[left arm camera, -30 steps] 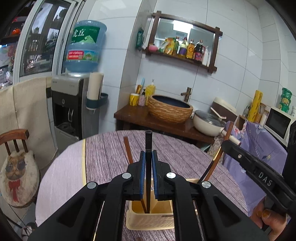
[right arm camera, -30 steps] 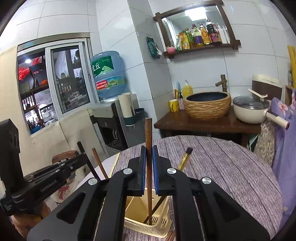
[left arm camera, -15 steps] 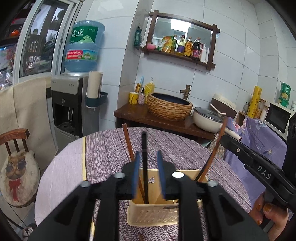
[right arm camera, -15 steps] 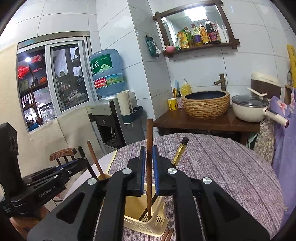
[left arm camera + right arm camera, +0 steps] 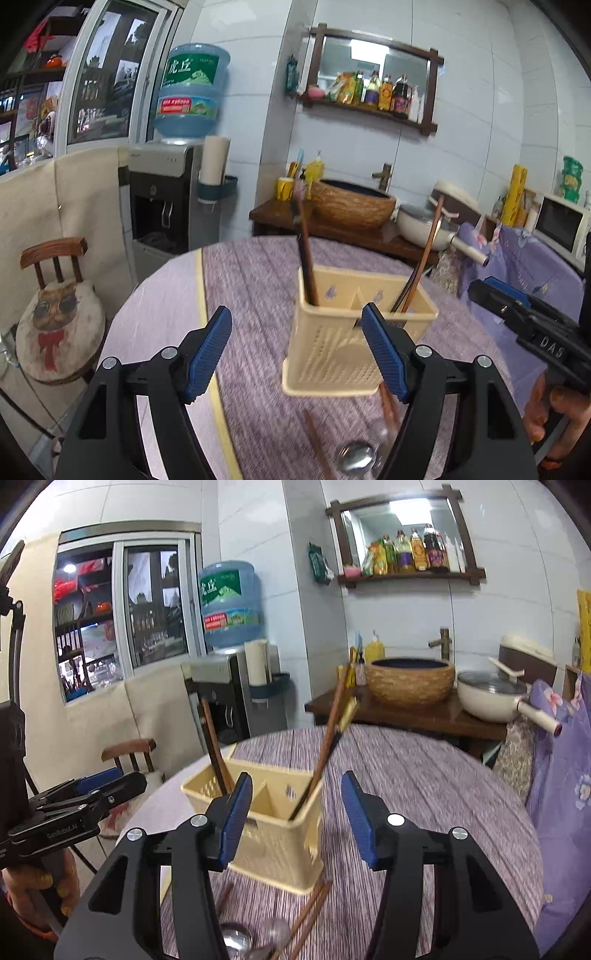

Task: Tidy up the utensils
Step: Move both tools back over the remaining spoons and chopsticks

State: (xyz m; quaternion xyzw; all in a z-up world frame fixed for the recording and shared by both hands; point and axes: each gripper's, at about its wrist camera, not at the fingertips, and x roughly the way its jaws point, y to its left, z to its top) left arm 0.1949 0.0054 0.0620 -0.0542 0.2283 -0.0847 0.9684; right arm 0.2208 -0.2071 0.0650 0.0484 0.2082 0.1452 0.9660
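A cream plastic utensil basket point(image 5: 354, 332) with two compartments stands on the round purple-clothed table point(image 5: 251, 288); it also shows in the right wrist view point(image 5: 273, 823). Chopsticks point(image 5: 306, 254) lean in its left compartment, and more chopsticks point(image 5: 424, 258) lean in the right one. My left gripper point(image 5: 295, 354) is open and empty, in front of the basket. My right gripper point(image 5: 297, 816) is open and empty, just before the basket. Loose chopsticks point(image 5: 310, 915) and metal spoons point(image 5: 236, 941) lie on the cloth near the basket's front.
A wooden chair with a cat cushion point(image 5: 55, 325) stands left of the table. A water dispenser point(image 5: 166, 199) and a wooden counter with a woven basin point(image 5: 351, 206) and a pan point(image 5: 491, 698) are behind. Purple fabric point(image 5: 561, 775) hangs at the right.
Both grippers opened and let go of their chopsticks, which now stand in the basket. Both grippers pulled back and away from the basket.
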